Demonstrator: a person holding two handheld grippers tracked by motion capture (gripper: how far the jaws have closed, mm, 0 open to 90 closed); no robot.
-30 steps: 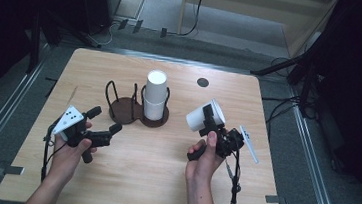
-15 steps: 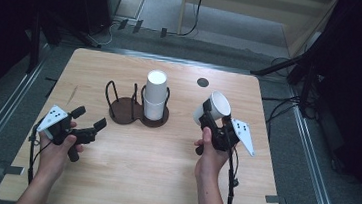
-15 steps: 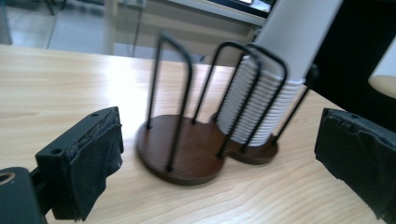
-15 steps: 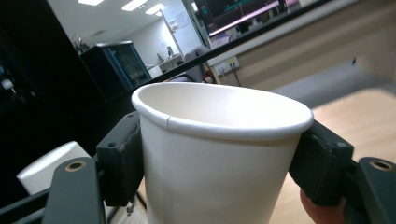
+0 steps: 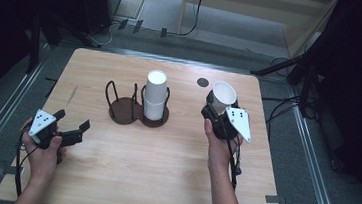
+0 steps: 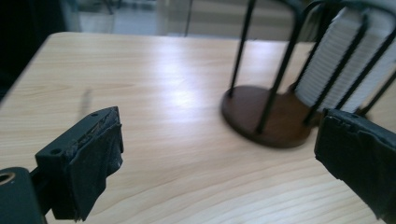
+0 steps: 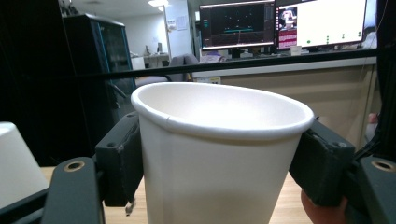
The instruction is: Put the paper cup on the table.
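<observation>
Wooden table, one two-ring holder, one cup stack; left gripper fingers wide, right gripper fingers clamping one paper cup

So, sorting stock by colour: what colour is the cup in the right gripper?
White, the cup; best seen in the right gripper view.

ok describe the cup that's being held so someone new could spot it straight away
Start at the wooden table and its dark two-ring wire holder near the middle, where a stack of upside-down white cups stands in the right ring. Look right of that to the right gripper. The cup sits in its fingers, the only one single, mouth up and off the table.
</observation>
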